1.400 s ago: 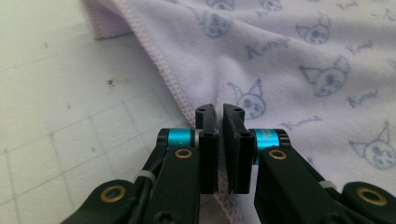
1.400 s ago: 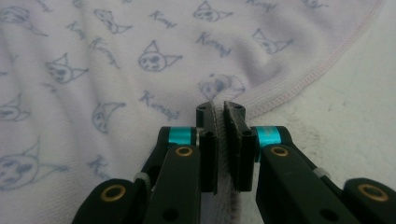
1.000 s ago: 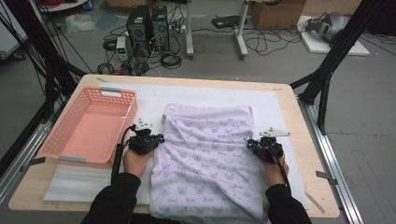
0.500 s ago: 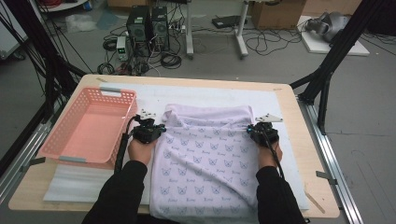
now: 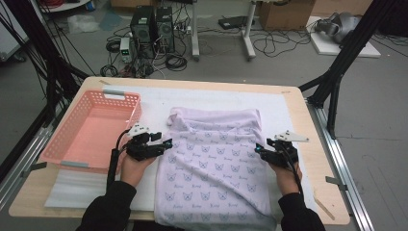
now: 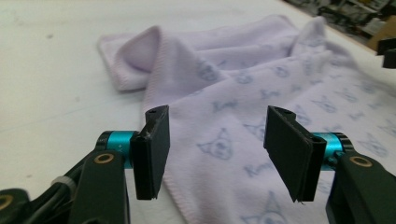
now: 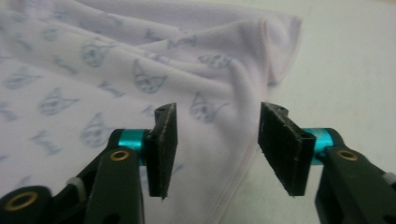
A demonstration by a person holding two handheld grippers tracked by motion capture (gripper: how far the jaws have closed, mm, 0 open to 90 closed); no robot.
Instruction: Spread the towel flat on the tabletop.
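Towel (image 5: 214, 163), lilac with cat-face print, lies on the white mat of the worktop (image 5: 308, 120), near end hanging over the front edge; pink basket (image 5: 91, 130) to its left. Left tongs (image 5: 166, 144) and right tongs (image 5: 257, 148) flank its side hems.

Left gripper view: tongs (image 6: 217, 140) just opened, nothing held, hem below.

Right gripper view: tongs (image 7: 215, 142) likewise just opened, empty over the hem. Best regrip both hems level before folding.

the towel (image 5: 214, 163) lies on the table (image 5: 308, 125), the basket (image 5: 91, 130) left of it.
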